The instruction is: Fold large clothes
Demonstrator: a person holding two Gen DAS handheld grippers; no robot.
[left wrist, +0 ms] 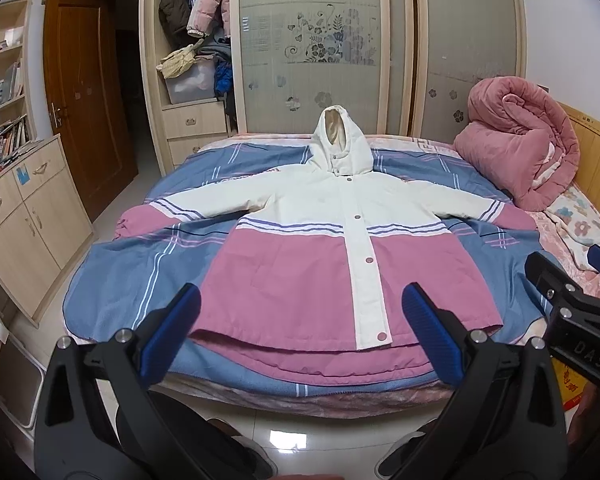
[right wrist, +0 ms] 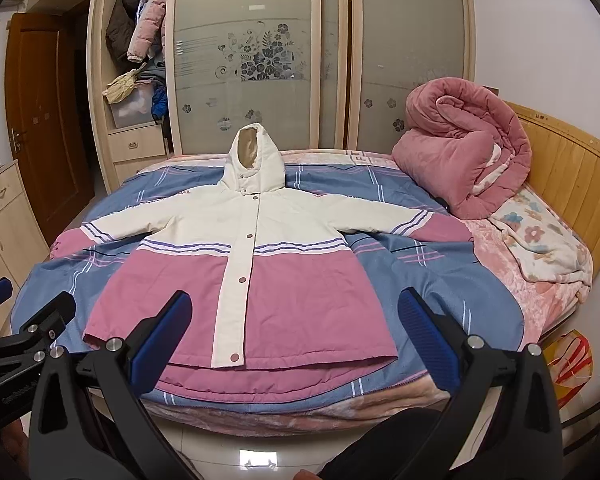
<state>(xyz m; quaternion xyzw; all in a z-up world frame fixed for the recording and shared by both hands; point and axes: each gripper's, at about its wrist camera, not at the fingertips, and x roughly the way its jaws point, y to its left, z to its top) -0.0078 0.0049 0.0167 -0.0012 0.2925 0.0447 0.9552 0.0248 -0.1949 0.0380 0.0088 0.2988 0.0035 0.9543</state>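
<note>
**Jacket flat on bed, both grippers empty**

The hooded jacket (left wrist: 320,248) lies face up on the blue striped sheet (left wrist: 140,272), sleeves spread, snaps closed, hood toward the wardrobe (left wrist: 312,40). The left gripper (left wrist: 300,336) and right gripper (right wrist: 296,336) hover before the hem, jaws spread wide, holding nothing. A rolled pink quilt (right wrist: 464,152) sits near the headboard (right wrist: 572,168).

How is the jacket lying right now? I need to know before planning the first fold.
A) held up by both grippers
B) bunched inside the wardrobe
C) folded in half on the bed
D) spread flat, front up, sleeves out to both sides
D: the hooded jacket lies flat on the blue plaid sheet, snaps up, sleeves stretched sideways; the left gripper and right gripper are open and hold nothing.
</note>
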